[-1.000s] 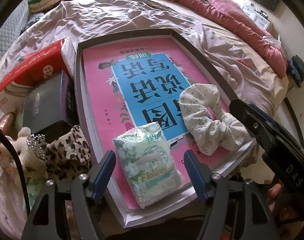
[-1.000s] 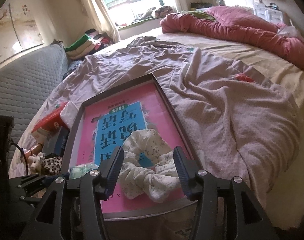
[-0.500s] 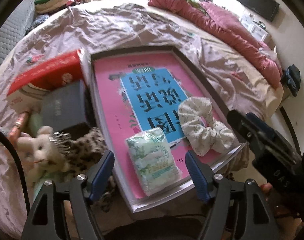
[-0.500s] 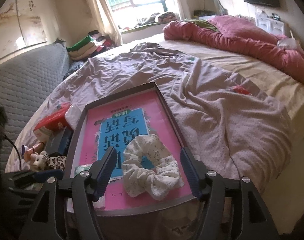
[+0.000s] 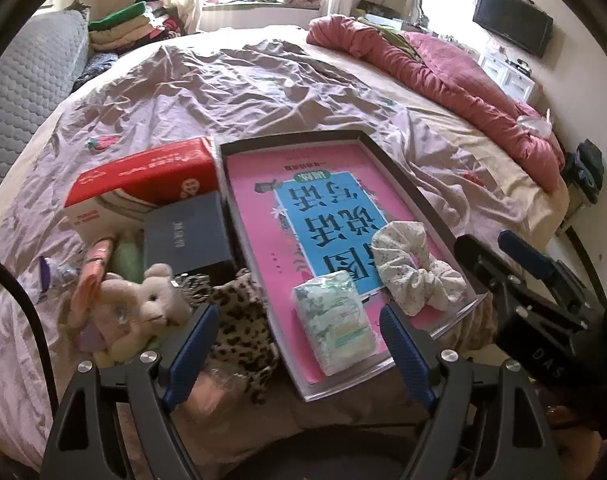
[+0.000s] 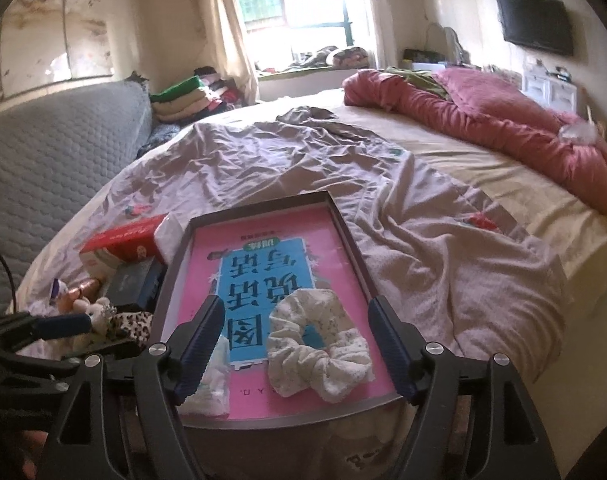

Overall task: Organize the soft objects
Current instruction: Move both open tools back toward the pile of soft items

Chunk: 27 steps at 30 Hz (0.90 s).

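Note:
A grey-rimmed tray (image 5: pixel 395 176) with a pink and blue liner lies on the bed; it also shows in the right wrist view (image 6: pixel 345 232). In it lie a green-white tissue pack (image 5: pixel 333 322) and a cream floral scrunchie (image 5: pixel 413 268), also seen in the right wrist view as pack (image 6: pixel 213 388) and scrunchie (image 6: pixel 319 354). Left of the tray lie a plush bear (image 5: pixel 151 300) and a leopard-print cloth (image 5: pixel 239 320). My left gripper (image 5: pixel 299 344) is open and empty, raised above the tray's near edge. My right gripper (image 6: pixel 293 340) is open and empty, above the scrunchie.
A red-and-white box (image 5: pixel 143 184) and a dark box (image 5: pixel 187 234) sit left of the tray. A rumpled mauve sheet (image 5: pixel 223 88) covers the bed, with a pink duvet (image 5: pixel 443 68) at the far right. A grey padded headboard (image 6: pixel 43 168) stands at left.
Both grippers have pulled back and risen away from the tray, so more of the bed and room shows. The tissue pack and scrunchie have stayed in the tray.

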Available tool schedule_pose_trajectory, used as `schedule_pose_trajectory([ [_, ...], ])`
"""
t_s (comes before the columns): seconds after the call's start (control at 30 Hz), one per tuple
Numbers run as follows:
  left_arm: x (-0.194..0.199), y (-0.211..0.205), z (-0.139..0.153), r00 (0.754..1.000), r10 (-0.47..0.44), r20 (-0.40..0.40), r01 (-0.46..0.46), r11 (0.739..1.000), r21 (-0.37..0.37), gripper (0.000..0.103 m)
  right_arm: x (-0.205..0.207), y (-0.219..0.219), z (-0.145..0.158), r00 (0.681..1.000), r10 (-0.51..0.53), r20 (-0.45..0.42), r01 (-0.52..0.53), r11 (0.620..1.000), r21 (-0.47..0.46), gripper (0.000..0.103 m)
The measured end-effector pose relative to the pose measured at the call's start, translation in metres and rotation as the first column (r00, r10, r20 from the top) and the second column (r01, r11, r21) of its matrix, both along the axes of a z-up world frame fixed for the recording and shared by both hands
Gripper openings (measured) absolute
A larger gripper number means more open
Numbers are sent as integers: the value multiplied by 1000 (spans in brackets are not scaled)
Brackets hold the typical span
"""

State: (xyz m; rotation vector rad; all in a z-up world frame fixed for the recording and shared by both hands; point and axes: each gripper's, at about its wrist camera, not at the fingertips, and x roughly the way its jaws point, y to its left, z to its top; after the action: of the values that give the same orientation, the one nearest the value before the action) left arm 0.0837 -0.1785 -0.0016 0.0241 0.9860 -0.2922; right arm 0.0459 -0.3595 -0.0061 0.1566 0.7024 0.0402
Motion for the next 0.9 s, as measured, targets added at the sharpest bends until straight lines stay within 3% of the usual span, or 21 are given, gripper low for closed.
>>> schedule_pose_trajectory([
  [0.6,-11,58,23,997,62,48,-61,998,-19,83,-9,22,29,1000,2,30,-3,1000,19,80],
  [0.9,-14,125,29,983,175,60,-174,985,-13,84,-10,57,34,996,89,29,-89,996,7,81],
])
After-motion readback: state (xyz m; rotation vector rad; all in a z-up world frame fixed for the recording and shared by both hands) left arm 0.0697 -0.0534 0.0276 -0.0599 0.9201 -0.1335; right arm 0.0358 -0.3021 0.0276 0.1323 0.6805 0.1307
